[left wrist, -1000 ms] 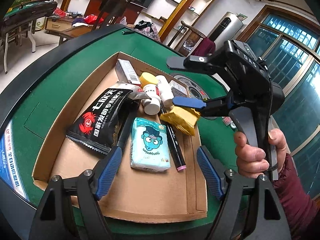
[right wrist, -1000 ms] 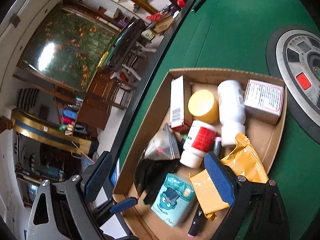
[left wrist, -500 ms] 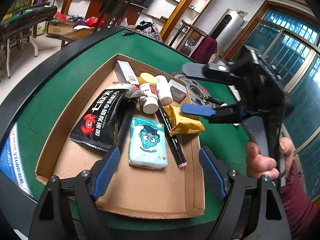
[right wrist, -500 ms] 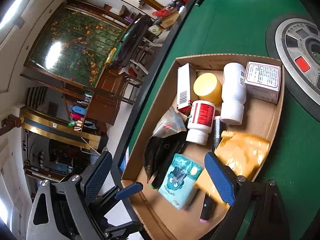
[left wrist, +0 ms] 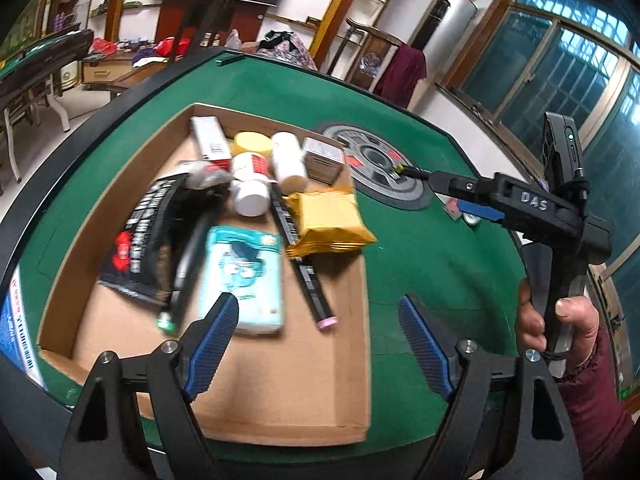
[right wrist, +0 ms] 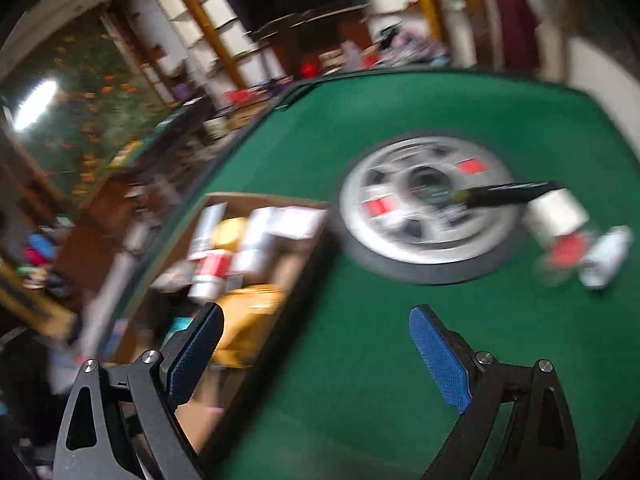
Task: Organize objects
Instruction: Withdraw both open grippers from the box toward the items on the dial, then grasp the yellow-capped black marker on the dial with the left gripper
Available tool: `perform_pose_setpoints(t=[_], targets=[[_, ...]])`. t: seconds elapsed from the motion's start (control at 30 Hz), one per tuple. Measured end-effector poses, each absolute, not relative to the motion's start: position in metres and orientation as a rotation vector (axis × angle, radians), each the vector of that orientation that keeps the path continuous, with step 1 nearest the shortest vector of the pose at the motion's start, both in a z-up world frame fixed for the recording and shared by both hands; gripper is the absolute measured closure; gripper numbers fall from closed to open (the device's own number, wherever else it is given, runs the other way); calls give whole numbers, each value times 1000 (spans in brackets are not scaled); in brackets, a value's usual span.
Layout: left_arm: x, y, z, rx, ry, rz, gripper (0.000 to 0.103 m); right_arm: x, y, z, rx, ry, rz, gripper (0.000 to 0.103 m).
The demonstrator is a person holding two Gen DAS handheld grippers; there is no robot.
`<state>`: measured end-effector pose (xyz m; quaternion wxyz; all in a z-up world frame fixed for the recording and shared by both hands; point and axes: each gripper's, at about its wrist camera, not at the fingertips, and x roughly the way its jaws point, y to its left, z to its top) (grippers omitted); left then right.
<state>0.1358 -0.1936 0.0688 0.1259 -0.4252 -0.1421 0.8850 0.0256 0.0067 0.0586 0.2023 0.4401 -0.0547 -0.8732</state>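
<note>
A cardboard tray on the green table holds a black snack packet, a tissue pack, a yellow packet against its right wall, white bottles, small boxes and two markers. My left gripper hangs open above the tray's near right part, nothing between its fingers. My right gripper is open and empty over bare felt just right of the tray. Beyond it a black marker lies on the round silver disc. This view is blurred.
A white roll, something red and a small white bottle lie on the felt right of the disc. A hand holds the right gripper. The table's black rim curves round the left; chairs and shelves stand beyond.
The right gripper has swung right, off the tray toward the disc and the loose items. The yellow packet now lies flat by the tray's right wall. The left gripper drifted slightly right.
</note>
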Motion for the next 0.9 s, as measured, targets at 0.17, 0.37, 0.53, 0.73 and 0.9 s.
perform_pose_setpoints(t=[0.17,0.37,0.53,0.73,0.9], targets=[[131,-166,72,-1255,-346,2565,22,26,50,62,1192,-72,-2610,6],[125,-128,74,-1267,-236,2545,22,31,85,68,1142,42,-2764,6],[119,-100,70,-1283,-184,2509,22,32,104,66,1121,101,-2827,6],[110,-77,68,-1296,-150,2493,22,31,125,65,1112,122,-2873,5],[104,-67,66,-1316,-124,2481,22,28,141,67,1109,102,-2900,5]])
